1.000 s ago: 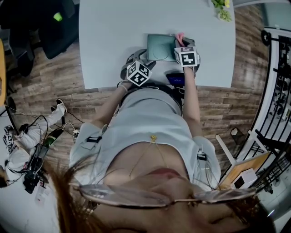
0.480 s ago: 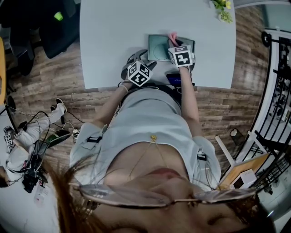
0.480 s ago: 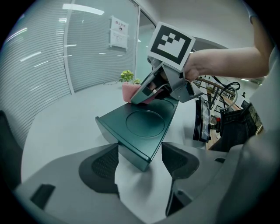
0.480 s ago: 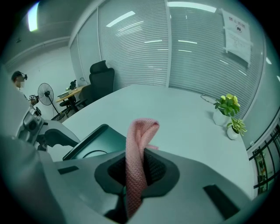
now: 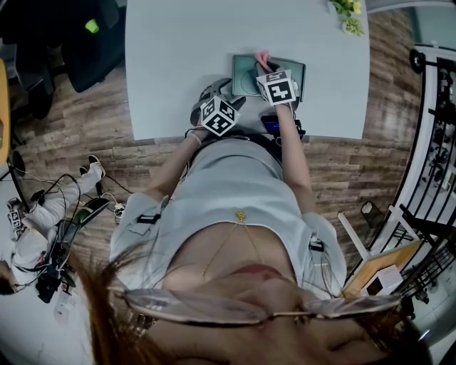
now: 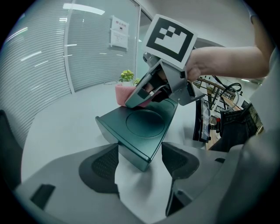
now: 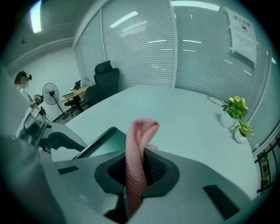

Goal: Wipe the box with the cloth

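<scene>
A flat dark green box (image 5: 249,74) (image 6: 144,129) with a round recess in its lid lies on the pale table (image 5: 185,50) near the front edge. My right gripper (image 5: 265,65) (image 7: 135,173) is shut on a pink cloth (image 7: 139,157) (image 5: 263,58) and rests on the box lid; the cloth (image 6: 127,92) touches the lid's far side. My left gripper (image 6: 140,164) (image 5: 226,94) stands open at the box's near left corner, the corner lying between its jaws without contact.
Small potted plants (image 5: 347,16) (image 7: 236,114) stand at the table's far right corner. A dark phone-like device (image 5: 274,124) sits at the table's front edge. A black office chair (image 7: 104,78) stands beyond the table. Cables (image 5: 57,228) lie on the wooden floor at left.
My right gripper has slid leftward across the box lid with the pink cloth. The left gripper has stayed at the box's near left corner.
</scene>
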{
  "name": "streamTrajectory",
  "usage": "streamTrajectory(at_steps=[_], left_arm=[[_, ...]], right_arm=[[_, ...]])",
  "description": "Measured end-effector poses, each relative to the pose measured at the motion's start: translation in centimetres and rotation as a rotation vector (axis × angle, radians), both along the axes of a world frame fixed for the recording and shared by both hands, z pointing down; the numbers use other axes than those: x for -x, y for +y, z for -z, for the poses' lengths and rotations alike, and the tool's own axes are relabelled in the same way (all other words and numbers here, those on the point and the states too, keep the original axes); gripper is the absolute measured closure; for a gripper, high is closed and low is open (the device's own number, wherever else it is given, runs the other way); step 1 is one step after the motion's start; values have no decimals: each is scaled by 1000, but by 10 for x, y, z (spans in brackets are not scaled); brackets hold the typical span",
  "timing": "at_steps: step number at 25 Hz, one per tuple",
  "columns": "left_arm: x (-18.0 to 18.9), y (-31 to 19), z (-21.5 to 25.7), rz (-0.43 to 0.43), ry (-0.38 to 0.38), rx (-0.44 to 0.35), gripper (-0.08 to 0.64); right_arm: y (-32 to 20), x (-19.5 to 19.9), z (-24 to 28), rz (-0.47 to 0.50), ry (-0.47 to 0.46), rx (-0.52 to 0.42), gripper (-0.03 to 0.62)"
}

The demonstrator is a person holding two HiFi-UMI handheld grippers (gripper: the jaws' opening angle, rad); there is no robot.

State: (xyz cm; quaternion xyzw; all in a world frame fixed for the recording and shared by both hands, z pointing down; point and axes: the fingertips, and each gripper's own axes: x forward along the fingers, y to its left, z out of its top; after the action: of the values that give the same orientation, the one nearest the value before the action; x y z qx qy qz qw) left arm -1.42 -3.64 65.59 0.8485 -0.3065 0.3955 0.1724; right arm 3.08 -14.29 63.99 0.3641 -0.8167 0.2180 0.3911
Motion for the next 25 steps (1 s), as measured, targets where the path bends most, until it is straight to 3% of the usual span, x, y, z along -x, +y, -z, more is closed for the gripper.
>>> streamTrajectory(at_steps=[25], left_arm=[[-2, 0, 1, 1, -1, 8, 253]], right_arm=[[11, 53, 2, 102, -77, 33, 551]])
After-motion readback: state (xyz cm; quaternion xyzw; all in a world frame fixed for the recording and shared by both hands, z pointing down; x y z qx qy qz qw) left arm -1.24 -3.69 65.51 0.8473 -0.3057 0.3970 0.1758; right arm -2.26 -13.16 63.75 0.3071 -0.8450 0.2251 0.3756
